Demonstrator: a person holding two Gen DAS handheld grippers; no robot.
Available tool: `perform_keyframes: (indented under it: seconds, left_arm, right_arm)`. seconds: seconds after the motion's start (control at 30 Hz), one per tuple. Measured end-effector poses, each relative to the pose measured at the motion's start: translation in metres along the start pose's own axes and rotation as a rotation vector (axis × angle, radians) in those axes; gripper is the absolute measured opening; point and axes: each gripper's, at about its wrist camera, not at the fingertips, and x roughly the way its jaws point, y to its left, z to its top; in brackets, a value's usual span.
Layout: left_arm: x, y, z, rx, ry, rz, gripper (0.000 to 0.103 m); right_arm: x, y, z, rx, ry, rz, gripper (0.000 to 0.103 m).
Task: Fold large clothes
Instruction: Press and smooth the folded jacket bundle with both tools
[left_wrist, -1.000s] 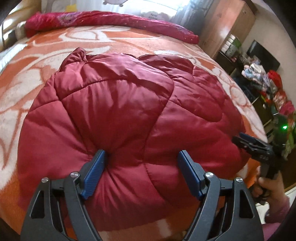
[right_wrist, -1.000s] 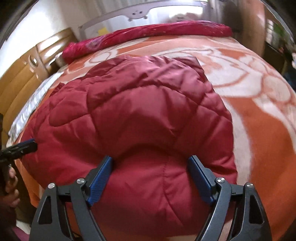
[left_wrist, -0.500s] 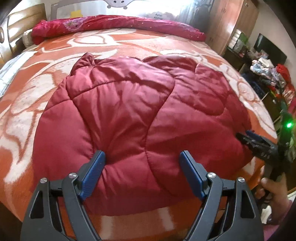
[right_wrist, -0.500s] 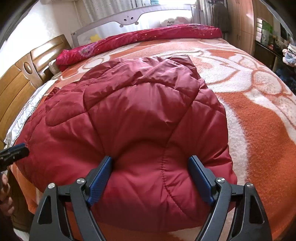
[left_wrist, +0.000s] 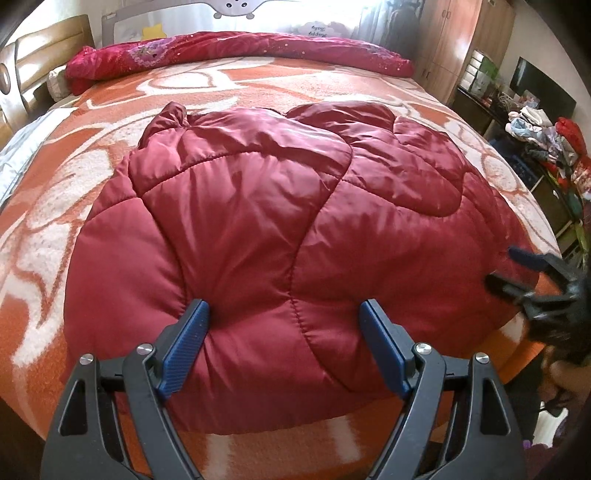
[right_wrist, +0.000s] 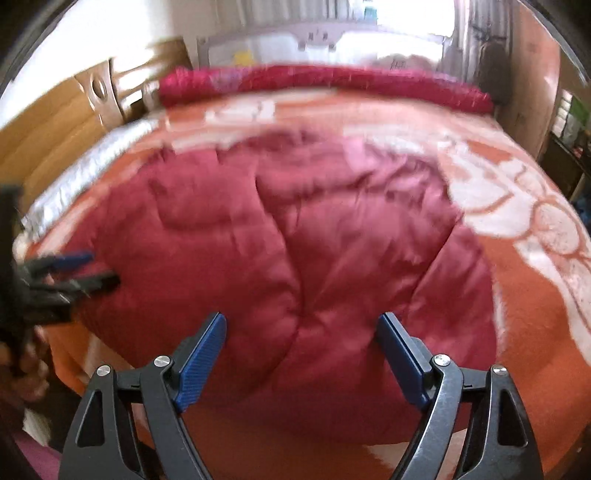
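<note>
Slippage is our first worry: the jacket (left_wrist: 280, 236), one padded red one, lies folded into a thick mound on the blanket (left_wrist: 55, 229), its near hem just short of the bed's near edge, and the fill is springy under a slick shell. Nearest to us, the left gripper (left_wrist: 282, 319) stands spread wide at that hem; its left pad dents the padding while the other pad only stands beside it, so we judge it released, not pinching. The right gripper (right_wrist: 301, 328) hangs over the same hem further along, its jaws opening, jacket cloth lying under and between them but neither pad pressing on it. If both let go like this, the puffed layers could spring back and undo the fold; the left pad still touching could drag the hem with it as we pull away; and a mound this close to the edge could slide off the bed. The right wrist view is smeared, so we cannot read seams there well enough to place a fresh grip with confidence. Counting outward from the jacket: two grippers at the near hem, one jacket, one orange and white blanket beneath it, one rolled red quilt (left_wrist: 236, 51) well beyond it along the far side, and one grey rail (left_wrist: 236, 7) behind that.
</note>
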Motion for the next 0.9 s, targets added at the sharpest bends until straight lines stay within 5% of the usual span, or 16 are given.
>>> perform_keyframes:
  seconds: [0.43,0.7,0.9]
  left_arm:
    - [-0.020,-0.011,0.008,-0.011,-0.011,-0.007,0.083]
    - [-0.013,-0.018,0.024,-0.025,0.001,0.030,0.083]
    - [0.008,-0.026,0.033,0.007,0.035,0.084,0.085]
  right_arm:
    - [0.009,-0.011,-0.009,0.047,-0.033,0.017,0.090]
    - [-0.016,0.002,0.024,0.025,-0.081,0.054,0.090]
    - [0.015,0.004,0.044,0.008,-0.023,0.048,0.092]
